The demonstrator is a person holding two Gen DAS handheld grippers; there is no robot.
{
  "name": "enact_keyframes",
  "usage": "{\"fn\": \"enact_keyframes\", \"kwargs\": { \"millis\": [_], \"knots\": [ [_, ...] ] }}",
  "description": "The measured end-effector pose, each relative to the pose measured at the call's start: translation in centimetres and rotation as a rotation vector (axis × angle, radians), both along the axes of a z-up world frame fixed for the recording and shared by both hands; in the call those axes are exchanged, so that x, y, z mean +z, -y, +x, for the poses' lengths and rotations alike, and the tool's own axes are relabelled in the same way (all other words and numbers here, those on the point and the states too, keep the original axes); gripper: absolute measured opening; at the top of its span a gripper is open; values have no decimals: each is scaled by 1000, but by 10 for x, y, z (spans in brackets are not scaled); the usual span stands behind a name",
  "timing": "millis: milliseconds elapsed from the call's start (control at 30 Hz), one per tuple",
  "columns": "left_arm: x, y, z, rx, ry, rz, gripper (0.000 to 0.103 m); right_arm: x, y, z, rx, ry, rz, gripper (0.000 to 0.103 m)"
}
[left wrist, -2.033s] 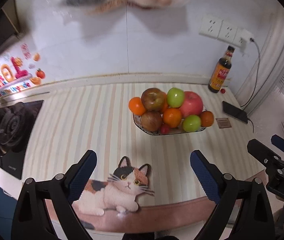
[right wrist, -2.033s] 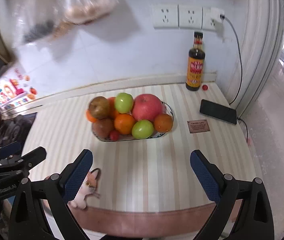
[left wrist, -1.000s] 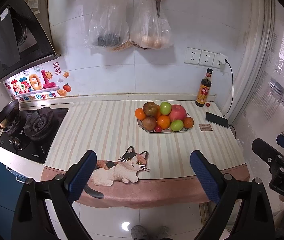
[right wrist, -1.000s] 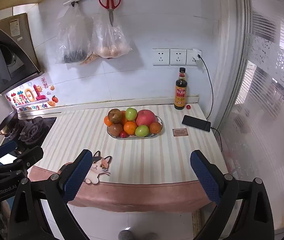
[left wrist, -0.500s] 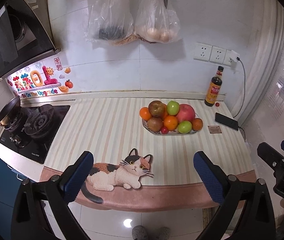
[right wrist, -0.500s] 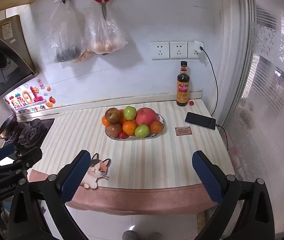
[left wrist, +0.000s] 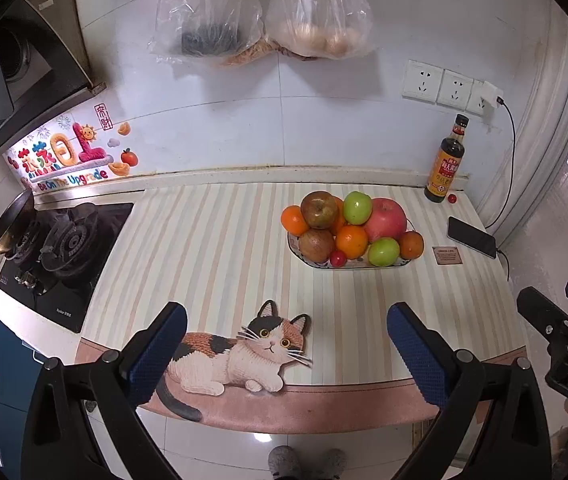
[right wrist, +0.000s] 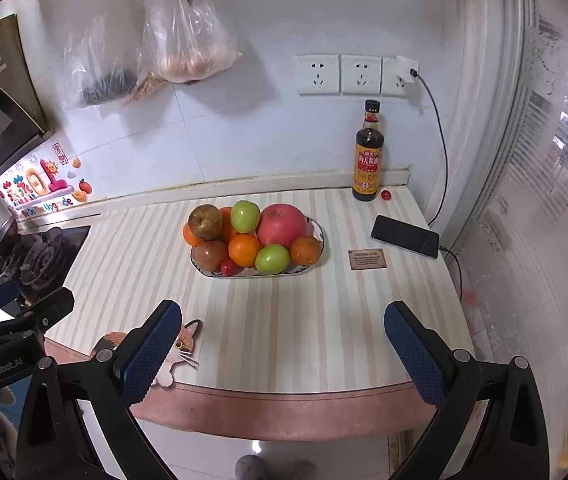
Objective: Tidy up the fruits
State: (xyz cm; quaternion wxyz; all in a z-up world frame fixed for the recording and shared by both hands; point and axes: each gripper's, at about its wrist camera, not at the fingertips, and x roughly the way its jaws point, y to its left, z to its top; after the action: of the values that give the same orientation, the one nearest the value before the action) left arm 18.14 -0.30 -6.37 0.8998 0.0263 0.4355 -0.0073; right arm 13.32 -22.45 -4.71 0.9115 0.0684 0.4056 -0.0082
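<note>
An oval dish on the striped counter is heaped with fruit: a big red apple, green apples, oranges, brownish apples and a small red fruit. Another small red fruit lies beside the sauce bottle. My left gripper hangs open over the counter's front edge, nothing between its blue pads. My right gripper is open too, empty, short of the dish. Each gripper shows at the edge of the other's view.
A dark sauce bottle stands at the back wall, a phone on a cable and a small brown card lie right of the dish. A gas hob with a pan is at left. A cat-shaped mat lies at the front edge.
Both grippers have moved in toward the counter and lower, so the dish and counter look larger. The left gripper's jaws widened a little.
</note>
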Motion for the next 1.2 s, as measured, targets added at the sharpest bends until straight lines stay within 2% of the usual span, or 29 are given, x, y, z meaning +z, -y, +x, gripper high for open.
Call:
{"fn": "enact_keyframes", "kwargs": {
  "millis": [233,1200],
  "knots": [
    [-3,2,6,6,-7,5,102,-7,0,9,3,-12,3,103],
    [-3,2,1,1,0,11,102,-3,-2,0,15,-12,9,103]
  ]
}}
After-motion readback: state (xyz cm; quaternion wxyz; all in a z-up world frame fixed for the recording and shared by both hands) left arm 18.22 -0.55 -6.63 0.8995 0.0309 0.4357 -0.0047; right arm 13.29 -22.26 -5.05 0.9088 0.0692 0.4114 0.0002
